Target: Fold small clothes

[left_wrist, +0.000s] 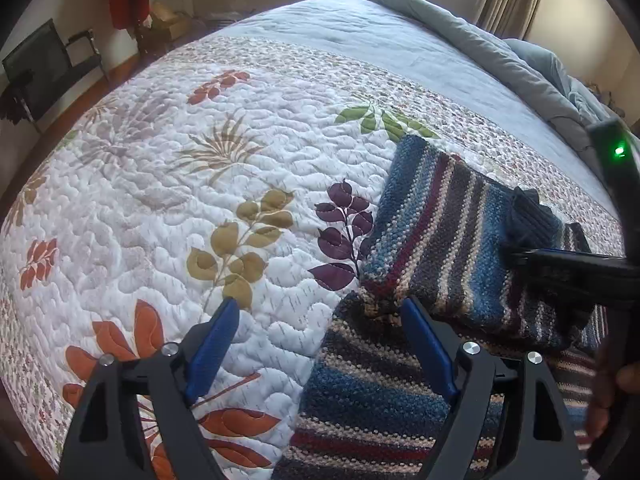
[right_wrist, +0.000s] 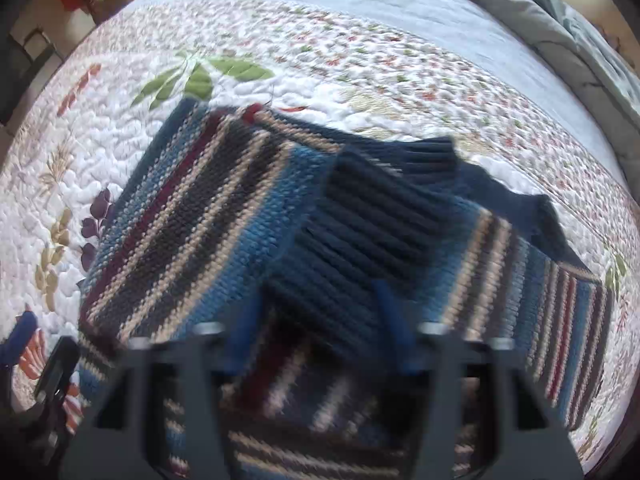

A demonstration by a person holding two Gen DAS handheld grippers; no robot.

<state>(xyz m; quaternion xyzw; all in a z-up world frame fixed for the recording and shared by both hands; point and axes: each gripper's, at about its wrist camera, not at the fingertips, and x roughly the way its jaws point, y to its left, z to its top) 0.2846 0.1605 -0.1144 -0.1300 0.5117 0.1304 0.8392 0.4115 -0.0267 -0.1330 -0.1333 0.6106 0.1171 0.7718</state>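
A striped knit sweater (left_wrist: 440, 216) in blue, beige, dark red and grey lies on the quilted bed, with one sleeve laid across its body (right_wrist: 192, 216). That sleeve's dark blue ribbed cuff (right_wrist: 360, 232) fills the gap between the blurred fingers of my right gripper (right_wrist: 316, 292). From the left wrist view the right gripper (left_wrist: 510, 254) looks shut on the cuff (left_wrist: 528, 216), which bunches up above its tip. My left gripper (left_wrist: 318, 304) is open and holds nothing. It hangs over the sweater's left edge, one blue pad over quilt, the other over knit.
The white leaf-print quilt (left_wrist: 160, 200) stretches away to the left and beyond the sweater. A grey-blue duvet (left_wrist: 500, 52) is bunched along the far right side of the bed. A dark chair (left_wrist: 44, 68) stands past the bed's left edge. A hand (left_wrist: 624, 380) shows at the right.
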